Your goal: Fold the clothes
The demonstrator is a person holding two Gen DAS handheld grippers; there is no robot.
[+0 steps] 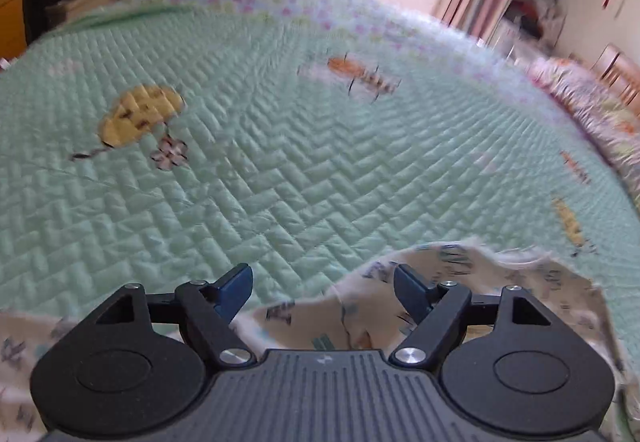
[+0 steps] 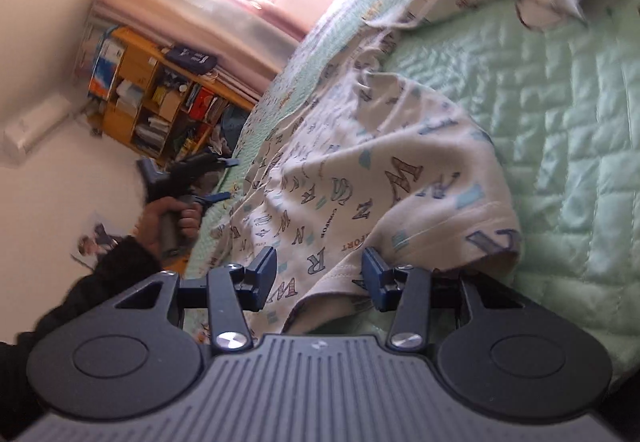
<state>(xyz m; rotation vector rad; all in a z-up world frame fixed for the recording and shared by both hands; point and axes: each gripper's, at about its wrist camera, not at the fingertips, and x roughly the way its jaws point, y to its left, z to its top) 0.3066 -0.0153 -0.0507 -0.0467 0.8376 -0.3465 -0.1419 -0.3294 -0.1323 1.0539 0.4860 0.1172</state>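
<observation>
The garment, a pale cloth printed with letters, is seen spread in loose rumples on the green quilted bed, and a hemmed edge of it lies directly between the fingers of the right hand-held gripper, whose jaws are spread wide with nothing pinched. From that gripper the cloth runs ahead and to the left, where the left hand-held gripper is seen, held in a hand, at the cloth's far side; its jaws too are parted and nothing is clamped. In the left wrist view the same garment lies bunched just under and to the right of the open jaws of the left hand-held gripper, with bare quilt stretching ahead of it. Both views are smeared by motion, so the exact lie of the seams cannot be told. Whether the cloth is being taken up for a fold or has just been let go cannot be settled from this scene; it fits either. If a grasp is meant, a single layer at the hem should be caught deep between the pads instead of a bunched handful, the two holds should be taken well apart on matching edges, and the cloth should be drawn taut and flat before any fold is laid, since loose cotton like this is likely to sag and crease
</observation>
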